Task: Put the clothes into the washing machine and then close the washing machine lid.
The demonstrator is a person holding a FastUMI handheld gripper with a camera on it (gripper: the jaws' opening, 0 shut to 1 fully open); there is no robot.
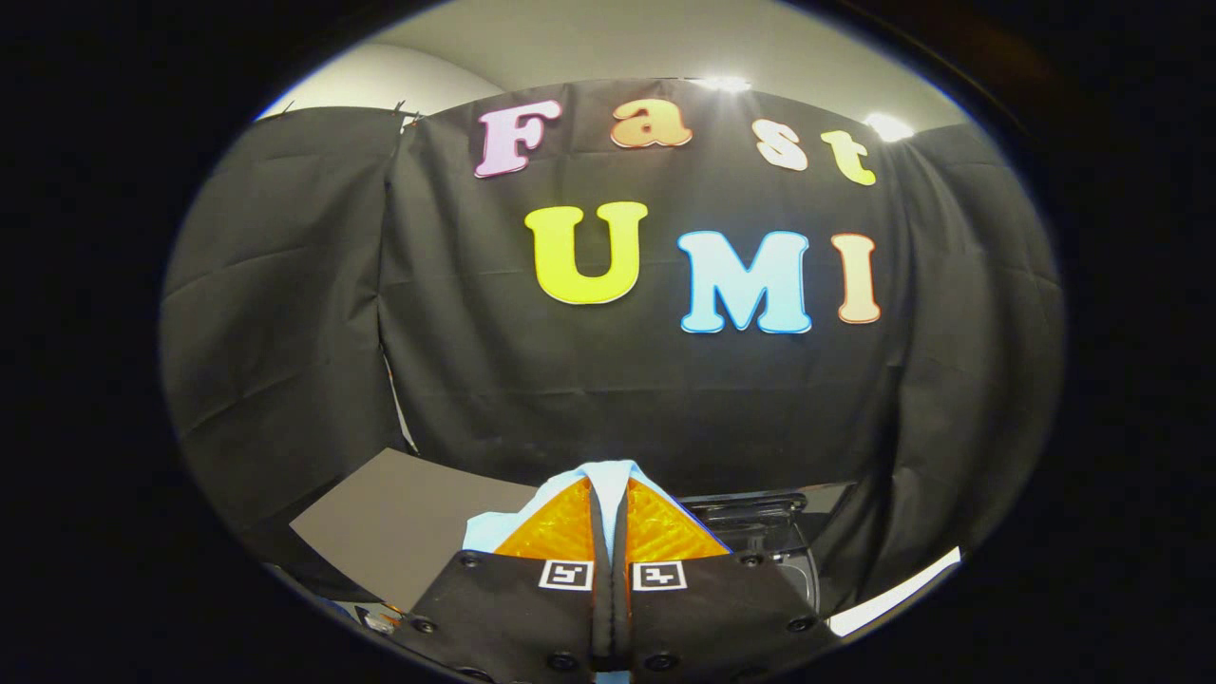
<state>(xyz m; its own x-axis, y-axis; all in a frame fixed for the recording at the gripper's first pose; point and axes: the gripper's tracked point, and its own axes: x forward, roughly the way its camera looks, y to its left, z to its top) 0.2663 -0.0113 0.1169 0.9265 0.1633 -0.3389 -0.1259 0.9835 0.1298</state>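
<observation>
My gripper (pixel 608 494) is held up high, its two orange fingers (pixel 560 527) pressed close together on a piece of light blue cloth (pixel 608 475). The cloth pokes out above the fingertips and hangs down to the left of the left finger. Just beyond and to the right of the fingers lies the washing machine (pixel 760 527), seen as a dark glossy top with a clear lid part. Its opening is hidden behind the fingers.
A grey flat board or tabletop (pixel 408 522) lies to the left beyond the fingers. The black cloth wall (pixel 617 399) stands close behind everything. A white strip of floor or edge (pixel 893 594) shows at the lower right.
</observation>
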